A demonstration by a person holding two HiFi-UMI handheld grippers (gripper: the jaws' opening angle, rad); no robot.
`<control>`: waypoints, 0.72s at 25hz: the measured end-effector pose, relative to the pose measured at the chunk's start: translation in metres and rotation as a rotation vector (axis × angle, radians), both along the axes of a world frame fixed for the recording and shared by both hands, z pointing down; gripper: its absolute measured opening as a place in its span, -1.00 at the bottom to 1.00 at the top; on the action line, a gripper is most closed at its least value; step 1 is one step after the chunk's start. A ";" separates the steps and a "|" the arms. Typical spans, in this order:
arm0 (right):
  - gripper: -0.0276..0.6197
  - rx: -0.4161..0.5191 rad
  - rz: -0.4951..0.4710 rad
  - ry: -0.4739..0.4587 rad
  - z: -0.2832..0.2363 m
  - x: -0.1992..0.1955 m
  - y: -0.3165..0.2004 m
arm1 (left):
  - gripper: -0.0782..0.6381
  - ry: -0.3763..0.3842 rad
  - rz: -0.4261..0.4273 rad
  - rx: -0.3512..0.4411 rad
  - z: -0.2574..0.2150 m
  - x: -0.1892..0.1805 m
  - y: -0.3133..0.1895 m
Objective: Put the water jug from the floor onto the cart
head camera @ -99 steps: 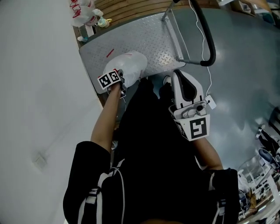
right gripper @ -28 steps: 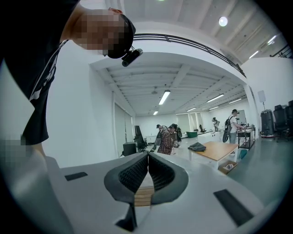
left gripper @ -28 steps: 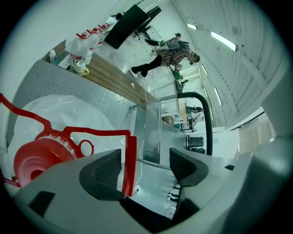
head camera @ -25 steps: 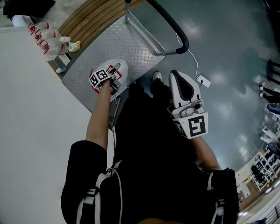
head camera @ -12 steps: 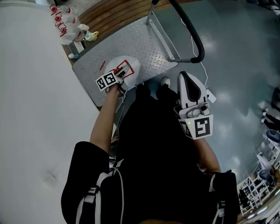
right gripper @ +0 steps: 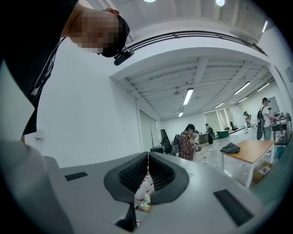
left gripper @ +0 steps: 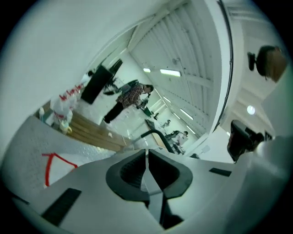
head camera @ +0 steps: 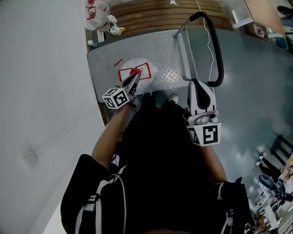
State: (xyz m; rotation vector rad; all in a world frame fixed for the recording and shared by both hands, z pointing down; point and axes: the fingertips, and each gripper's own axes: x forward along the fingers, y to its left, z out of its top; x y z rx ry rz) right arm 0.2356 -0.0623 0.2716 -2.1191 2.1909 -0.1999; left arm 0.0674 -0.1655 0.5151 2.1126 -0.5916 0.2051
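Note:
The water jug point(head camera: 145, 72), white with a red-outlined label, stands on the diamond-plate deck of the cart point(head camera: 160, 45), near its front edge. My left gripper point(head camera: 135, 77) hovers just above the jug's near side. Its jaws have just been closing and now stand shut with nothing between them. The left gripper view shows that gripper point(left gripper: 147, 154) with pads together and the jug point(left gripper: 50, 171) low at the left. My right gripper point(head camera: 196, 83) is held beside the cart's front right corner, away from the jug. In its own view the right gripper point(right gripper: 148, 157) is shut and empty.
The cart's black push handle point(head camera: 219, 50) arches over its right side. White bags with red print point(head camera: 98, 11) and wooden slats point(head camera: 160, 9) lie behind the cart. A white wall point(head camera: 41, 91) runs along the left, grey floor point(head camera: 261, 91) on the right. People point(right gripper: 187, 141) stand far off.
My left gripper has come up off the jug and its jaws have gone from spread to shut. The jug stays on the cart deck. The right gripper has shifted only slightly.

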 end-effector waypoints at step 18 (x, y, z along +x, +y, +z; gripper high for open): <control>-0.86 0.086 -0.340 0.023 -0.024 -0.082 -0.055 | -0.73 -0.242 -0.400 0.850 -0.220 -0.046 0.018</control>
